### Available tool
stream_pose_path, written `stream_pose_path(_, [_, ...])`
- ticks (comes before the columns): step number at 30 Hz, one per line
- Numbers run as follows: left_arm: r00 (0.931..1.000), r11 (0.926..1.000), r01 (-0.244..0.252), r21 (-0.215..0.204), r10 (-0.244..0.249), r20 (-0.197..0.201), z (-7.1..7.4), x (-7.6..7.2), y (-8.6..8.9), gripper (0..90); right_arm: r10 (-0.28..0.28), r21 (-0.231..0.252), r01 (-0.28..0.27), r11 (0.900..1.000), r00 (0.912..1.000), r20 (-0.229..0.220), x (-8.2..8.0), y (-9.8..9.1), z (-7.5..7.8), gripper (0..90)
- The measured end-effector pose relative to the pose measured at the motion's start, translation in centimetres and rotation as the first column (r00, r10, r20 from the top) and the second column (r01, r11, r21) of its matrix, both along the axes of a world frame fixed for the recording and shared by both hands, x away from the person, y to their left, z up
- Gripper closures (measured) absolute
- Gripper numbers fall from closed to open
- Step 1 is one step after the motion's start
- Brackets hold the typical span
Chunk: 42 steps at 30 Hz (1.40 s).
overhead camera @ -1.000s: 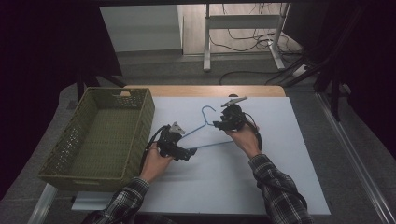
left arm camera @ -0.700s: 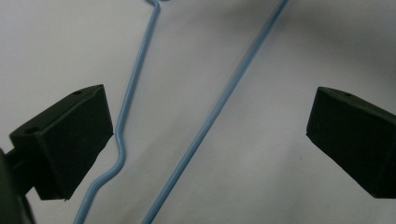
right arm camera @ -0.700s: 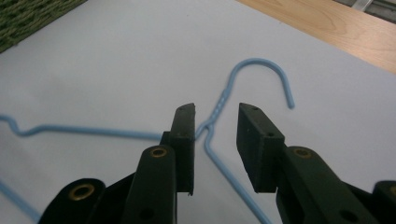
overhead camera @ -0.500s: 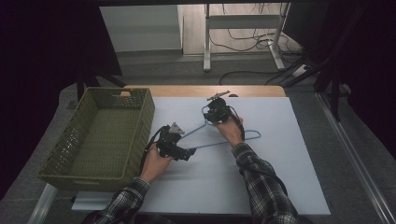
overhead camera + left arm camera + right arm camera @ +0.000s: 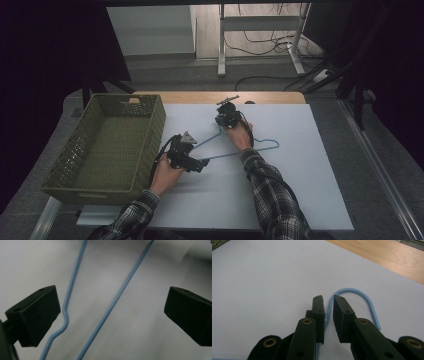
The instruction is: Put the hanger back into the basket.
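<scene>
A light-blue wire hanger [image 5: 225, 156] lies flat on the white table [image 5: 300, 175]. My left gripper [image 5: 200, 164] hovers over the hanger's left end, open. In the left gripper view two blue wires of the hanger [image 5: 117, 297] run between the wide-apart jaws of the left gripper [image 5: 111, 312]. My right gripper [image 5: 223, 122] is at the hanger's top. In the right gripper view the right gripper [image 5: 329, 300] has its jaws almost together around the neck just below the curved hook [image 5: 362, 296].
A green woven basket [image 5: 150, 135] with nothing in it stands at the table's left side. A wooden strip [image 5: 270, 97] runs along the far edge of the white surface. Beyond it are metal table legs and cables on the floor.
My right gripper moved up and left along the hanger to its hook and stopped there. The left gripper stayed over the hanger's left end.
</scene>
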<state>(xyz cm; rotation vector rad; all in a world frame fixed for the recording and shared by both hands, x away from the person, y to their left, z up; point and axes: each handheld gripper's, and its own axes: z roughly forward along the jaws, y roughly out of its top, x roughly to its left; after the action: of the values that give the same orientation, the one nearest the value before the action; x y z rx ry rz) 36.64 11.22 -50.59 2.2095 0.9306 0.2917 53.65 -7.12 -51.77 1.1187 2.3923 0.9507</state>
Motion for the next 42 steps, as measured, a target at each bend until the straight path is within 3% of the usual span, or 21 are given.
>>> stream_pose_path(8, [0.9999, 0.9999, -0.010, -0.005, 0.010, -0.006, -0.1, 0.1, 0.1, 0.3, -0.013, -0.002, 0.013, 0.9999, 0.9999, -0.010, 0.6, 0.3, -1.0, 83.7])
stream_pose_path(12, [0.9996, 0.9996, -0.022, -0.017, 0.021, -0.019, -0.3, 0.4, 0.2, 0.3, -0.016, -0.025, 0.016, 0.9996, 0.9998, 0.012, 0.4, 0.6, -0.9, 86.6])
stream_pose_path(20, [0.9965, 0.9954, -0.068, -0.067, 0.064, -0.053, 0.0, 1.8, 0.3, 1.3, -0.017, -0.004, 0.017, 0.9998, 0.9995, 0.026, 0.0, 0.2, 0.0, 86.8])
stream_pose_path(23, [0.9975, 0.9968, -0.051, -0.062, 0.047, -0.053, 0.3, 2.7, -0.2, 1.8, -0.019, 0.003, 0.019, 0.9998, 0.9994, 0.029, -0.1, 0.2, 0.4, 86.8])
stream_pose_path(25, [0.9988, 0.9989, -0.029, -0.037, 0.027, -0.040, 0.5, 3.5, -0.7, 4.3, -0.019, 0.007, 0.019, 0.9998, 0.9991, 0.037, -0.2, 0.1, 0.7, 86.7])
stream_pose_path(26, [0.9988, 0.9994, -0.036, 0.006, 0.036, -0.032, 0.5, 4.1, -1.1, 4.3, -0.021, 0.011, 0.021, 0.9997, 0.9991, 0.036, -0.3, 0.1, 0.7, 86.8])
stream_pose_path(27, [0.9989, 0.9993, -0.032, 0.020, 0.032, -0.035, 0.4, 4.6, -1.3, 7.4, -0.024, 0.013, 0.023, 0.9996, 0.9990, 0.038, -0.4, 0.2, 0.8, 86.8])
stream_pose_path(28, [0.9979, 0.9989, -0.040, 0.022, 0.041, -0.049, 0.2, 5.1, -1.4, 16.7, -0.021, 0.009, 0.021, 0.9997, 0.9989, 0.043, -0.5, 0.2, 0.9, 86.8])
stream_pose_path(29, [0.9969, 0.9986, -0.049, 0.022, 0.050, -0.060, 0.0, 5.6, -1.4, 16.7, -0.021, 0.009, 0.021, 0.9997, 0.9989, 0.043, -0.5, 0.2, 0.9, 86.8])
stream_pose_path(30, [0.9941, 0.9978, -0.066, -0.009, 0.065, -0.087, -0.2, 6.3, -1.3, 29.9, -0.021, 0.012, 0.021, 0.9997, 0.9989, 0.042, -0.6, 0.2, 1.0, 86.8])
stream_pose_path(34, [0.9888, 0.9947, -0.045, -0.093, 0.031, -0.146, -1.0, 8.3, -1.0, 40.2, -0.019, 0.018, 0.018, 0.9997, 0.9985, 0.052, -0.9, 0.1, 1.6, 86.8])
stream_pose_path(42, [0.9832, 0.9982, 0.024, -0.055, -0.033, -0.180, -2.0, 10.0, -2.3, 56.0, -0.015, 0.029, 0.013, 0.9995, 0.9983, 0.056, -1.3, 0.0, 2.1, 86.8])
